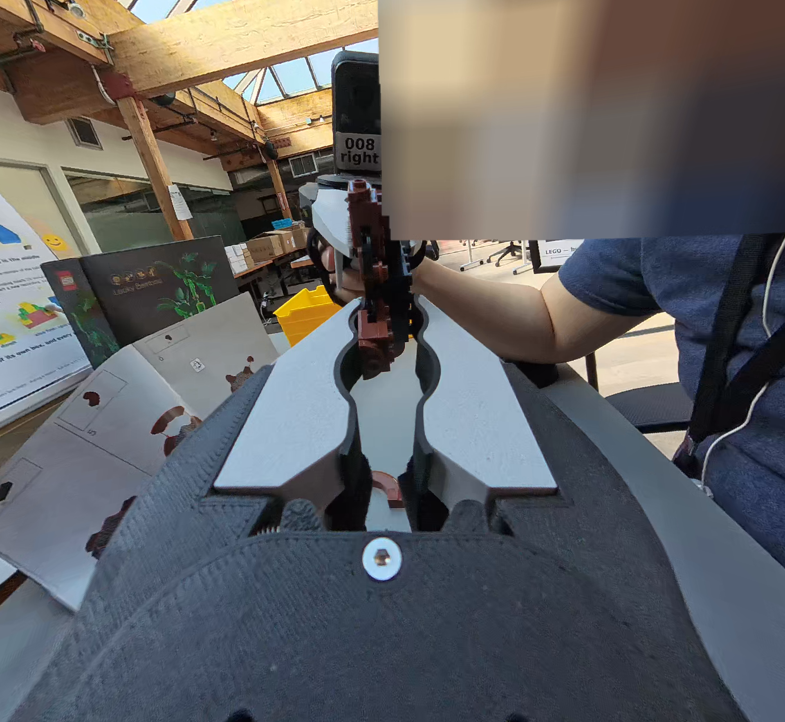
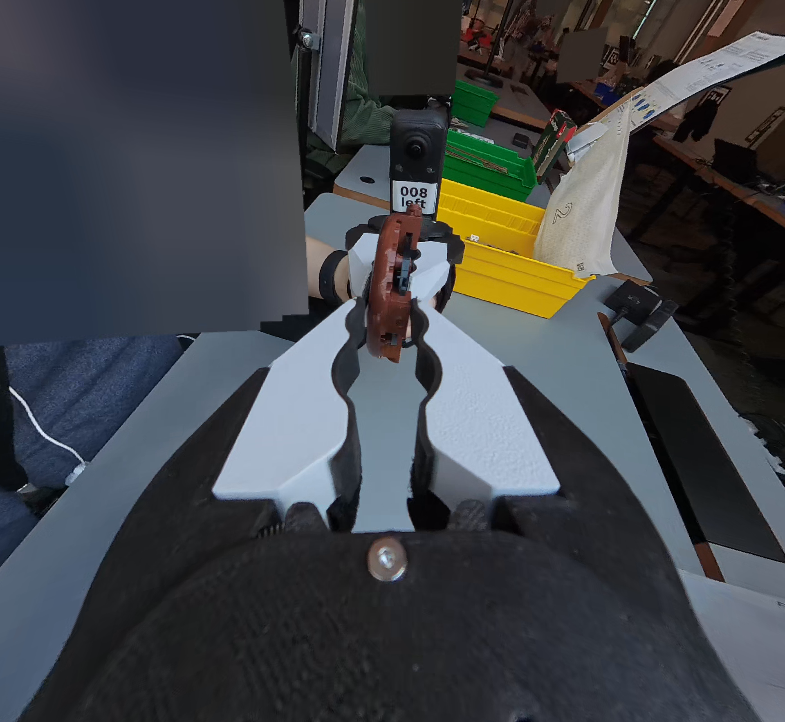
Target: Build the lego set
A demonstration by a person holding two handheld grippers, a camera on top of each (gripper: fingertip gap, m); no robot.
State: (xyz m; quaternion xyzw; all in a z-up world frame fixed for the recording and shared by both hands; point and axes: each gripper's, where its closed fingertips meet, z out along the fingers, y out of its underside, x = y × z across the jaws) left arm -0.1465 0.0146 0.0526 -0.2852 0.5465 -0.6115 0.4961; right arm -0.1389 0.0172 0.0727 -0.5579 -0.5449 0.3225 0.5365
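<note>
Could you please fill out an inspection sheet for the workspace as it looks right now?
Surface: grey table, mostly bare near the grippers.
Job's things: brown and black lego assembly held up between both grippers; open instruction booklet; dark lego box standing behind it; a loose brown curved piece on the table.
Clutter: yellow bin, green bins, white numbered bag, a small black device.
Grippers: left gripper and right gripper both closed on the assembly, facing each other.
Cables: white cord on the person's blue clothing; black cable at the device.
Surroundings: wooden beams and skylight, other desks, boxes, a poster.
</note>
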